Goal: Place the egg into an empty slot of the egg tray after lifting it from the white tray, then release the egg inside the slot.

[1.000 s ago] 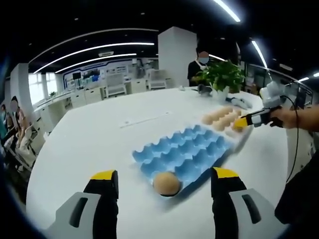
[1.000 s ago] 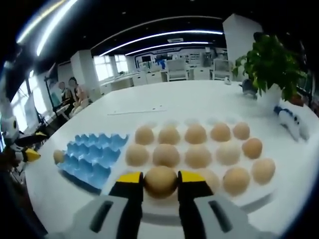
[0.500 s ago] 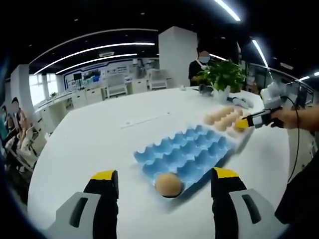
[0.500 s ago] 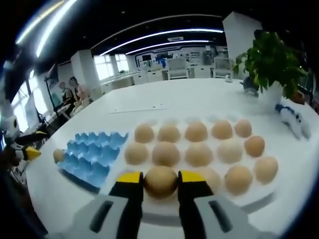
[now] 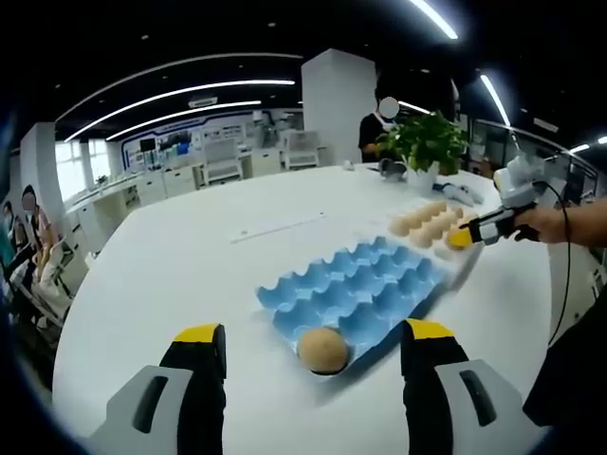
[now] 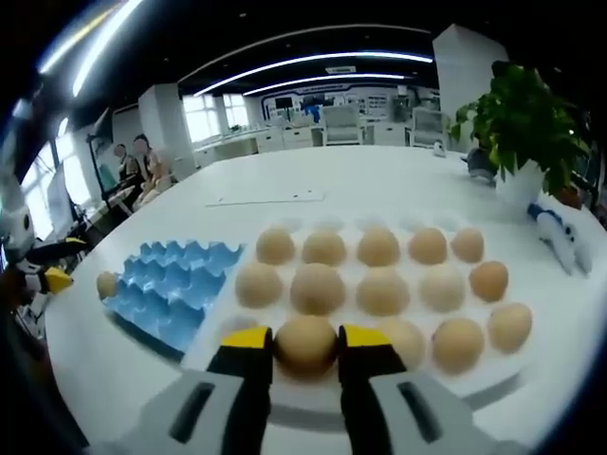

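My right gripper (image 6: 305,342) is shut on a brown egg (image 6: 305,343), held just over the near edge of the white tray (image 6: 493,379), which carries several more eggs (image 6: 383,290). Left of it lies the blue egg tray (image 6: 171,284) with one egg (image 6: 108,284) at its far left end. In the left gripper view that egg (image 5: 322,349) sits in the near corner slot of the blue egg tray (image 5: 370,284), and my left gripper (image 5: 308,353) hangs open in front of it. The right gripper (image 5: 465,235) shows there over the white tray's eggs (image 5: 425,222), held by a hand.
A potted plant (image 6: 520,133) and a small blue-and-white object (image 6: 561,232) stand on the round white table (image 5: 190,284) beyond the white tray. A thin strip (image 6: 266,198) lies mid-table. People sit at the far left; one stands behind the plant (image 5: 429,142).
The right gripper view has shifted slightly: the trays sit a bit lower and closer, the egg still clamped. The left gripper view is nearly unchanged.
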### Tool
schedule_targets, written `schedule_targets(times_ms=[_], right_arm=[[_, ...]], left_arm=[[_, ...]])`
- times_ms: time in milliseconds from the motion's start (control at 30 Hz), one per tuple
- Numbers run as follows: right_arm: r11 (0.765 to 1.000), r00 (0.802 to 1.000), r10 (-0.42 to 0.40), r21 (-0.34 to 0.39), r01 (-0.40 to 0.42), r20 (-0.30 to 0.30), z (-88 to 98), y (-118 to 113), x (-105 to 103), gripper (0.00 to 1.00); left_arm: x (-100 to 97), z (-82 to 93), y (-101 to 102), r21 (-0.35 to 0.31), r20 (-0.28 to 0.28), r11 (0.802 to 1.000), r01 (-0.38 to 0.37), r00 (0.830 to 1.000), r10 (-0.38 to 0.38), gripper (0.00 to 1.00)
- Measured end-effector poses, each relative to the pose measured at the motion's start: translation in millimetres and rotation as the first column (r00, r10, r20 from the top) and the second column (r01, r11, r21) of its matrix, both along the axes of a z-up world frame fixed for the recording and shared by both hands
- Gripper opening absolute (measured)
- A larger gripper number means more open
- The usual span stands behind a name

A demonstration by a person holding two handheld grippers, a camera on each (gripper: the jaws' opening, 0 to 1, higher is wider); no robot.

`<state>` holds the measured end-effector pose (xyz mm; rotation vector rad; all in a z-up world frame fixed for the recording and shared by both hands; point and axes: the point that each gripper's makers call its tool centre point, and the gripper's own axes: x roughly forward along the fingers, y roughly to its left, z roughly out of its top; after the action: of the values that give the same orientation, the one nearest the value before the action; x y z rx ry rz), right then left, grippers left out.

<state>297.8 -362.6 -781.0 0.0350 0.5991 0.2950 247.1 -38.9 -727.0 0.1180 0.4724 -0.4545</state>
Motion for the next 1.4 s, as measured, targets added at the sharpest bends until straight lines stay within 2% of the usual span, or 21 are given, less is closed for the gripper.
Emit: schedule_targets(times_ms=[233, 600, 800, 933, 1400], right_arm=[[0.996, 0.999, 0.04, -0.078, -0.041, -0.01, -2.9, 3.0, -0.2, 0.27], [0.997, 1.0, 0.029, -0.073, -0.029, 0.008, -2.7, 0.6, 0.3, 0.26], [1.0, 1.0, 0.002, -0.026, -0.002, 0.022, -0.7, -0.7, 0.6, 0.26], [0.995, 0.998, -0.058, 0.084, 0.056, 0.02, 3.3, -2.9, 1.5, 0.26], [0.994, 0.997, -0.047, 0.104, 0.041, 0.055, 11.3, -1.9, 0.8, 0.26]], left_arm=[[0.3, -1.0, 2.1, 0.0, 0.001, 1.0, -0.003, 1.0, 0.003, 0.75], [-0.3, -2.7, 1.1, -0.001, 0.004, 1.0, 0.003, 1.0, -0.003, 0.74], [1.3, -1.9, 3.5, -0.008, 0.006, 1.0, -0.006, 1.0, 0.006, 0.74], [0.8, 2.2, 3.6, -0.005, 0.019, 1.0, -0.001, 1.0, 0.001, 0.74], [1.1, -4.9, -1.3, -0.001, -0.006, 1.0, 0.007, 1.0, -0.007, 0.75]])
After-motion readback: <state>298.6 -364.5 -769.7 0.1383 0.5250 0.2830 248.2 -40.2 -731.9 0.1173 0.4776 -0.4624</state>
